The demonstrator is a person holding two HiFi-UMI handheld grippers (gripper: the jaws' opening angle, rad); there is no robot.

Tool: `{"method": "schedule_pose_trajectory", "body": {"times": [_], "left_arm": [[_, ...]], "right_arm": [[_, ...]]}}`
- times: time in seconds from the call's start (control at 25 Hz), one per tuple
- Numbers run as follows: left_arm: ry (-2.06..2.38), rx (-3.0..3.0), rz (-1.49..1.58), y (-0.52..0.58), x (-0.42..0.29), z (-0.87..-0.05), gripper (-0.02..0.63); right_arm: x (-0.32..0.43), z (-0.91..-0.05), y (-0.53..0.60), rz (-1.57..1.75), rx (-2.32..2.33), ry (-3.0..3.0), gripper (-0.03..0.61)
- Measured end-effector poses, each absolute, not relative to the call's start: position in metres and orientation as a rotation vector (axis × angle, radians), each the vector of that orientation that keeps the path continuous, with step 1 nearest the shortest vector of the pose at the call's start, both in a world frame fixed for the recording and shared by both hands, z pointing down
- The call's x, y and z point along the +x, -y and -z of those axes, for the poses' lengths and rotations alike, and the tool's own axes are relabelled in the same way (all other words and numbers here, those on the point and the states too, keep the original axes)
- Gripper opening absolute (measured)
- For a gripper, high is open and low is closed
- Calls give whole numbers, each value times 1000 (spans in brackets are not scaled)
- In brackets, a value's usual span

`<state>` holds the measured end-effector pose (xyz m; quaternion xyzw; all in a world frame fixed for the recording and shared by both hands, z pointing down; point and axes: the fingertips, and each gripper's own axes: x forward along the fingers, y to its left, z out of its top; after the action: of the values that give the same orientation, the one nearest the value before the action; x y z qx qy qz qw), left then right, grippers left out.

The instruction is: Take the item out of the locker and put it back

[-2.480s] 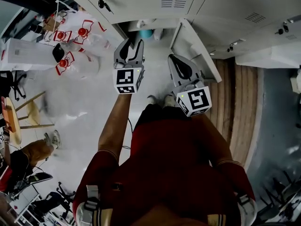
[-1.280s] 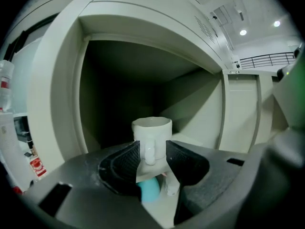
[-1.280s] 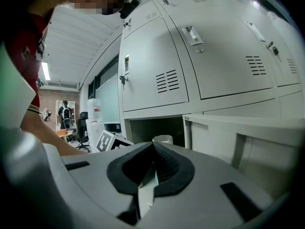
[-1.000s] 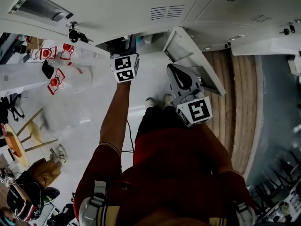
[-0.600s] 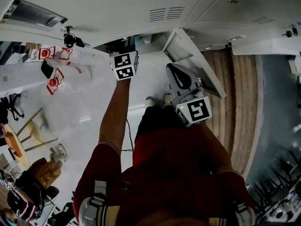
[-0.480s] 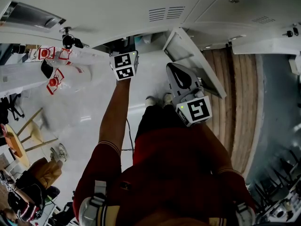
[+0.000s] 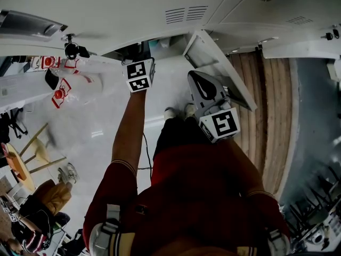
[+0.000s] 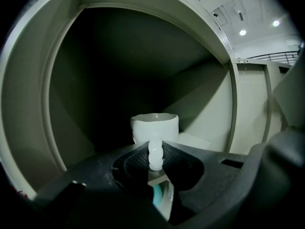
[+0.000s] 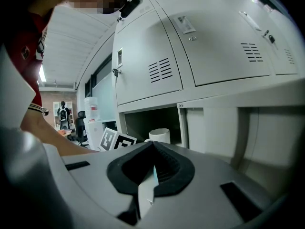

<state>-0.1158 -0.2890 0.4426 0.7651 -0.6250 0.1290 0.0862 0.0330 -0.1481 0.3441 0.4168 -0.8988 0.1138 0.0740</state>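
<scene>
A white mug [image 8: 154,126] stands inside the dark open locker [image 9: 150,123]; the right gripper view also catches the mug [image 9: 159,135]. My left gripper [image 8: 155,157] reaches into that locker. Its jaws have just been closing and its pads now press on the mug's beaded handle [image 8: 155,152]. From the head view only its marker cube [image 7: 139,74] shows at the locker mouth. My right gripper [image 7: 198,80] hangs shut and holds nothing, just outside beside the open locker door [image 7: 216,68].
Shut locker doors [image 9: 224,42] fill the wall above and to the right. A key hangs in a neighbouring door [image 7: 72,49]. Clear bottles with red labels [image 7: 64,87] stand at the left. A wooden floor strip [image 7: 272,121] runs at the right.
The left gripper has gone from in front of the locker into its opening. Over the last second both grippers have kept their places. The right arm has not moved.
</scene>
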Motion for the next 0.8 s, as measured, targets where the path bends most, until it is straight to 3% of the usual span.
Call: {"method": "schedule_pose_trajectory", "body": {"times": [0.8], "left_arm": [[1921, 2359, -319, 267, -119, -417, 46]], "right_arm": [[31, -347, 139, -333, 1231, 2688, -2]]}}
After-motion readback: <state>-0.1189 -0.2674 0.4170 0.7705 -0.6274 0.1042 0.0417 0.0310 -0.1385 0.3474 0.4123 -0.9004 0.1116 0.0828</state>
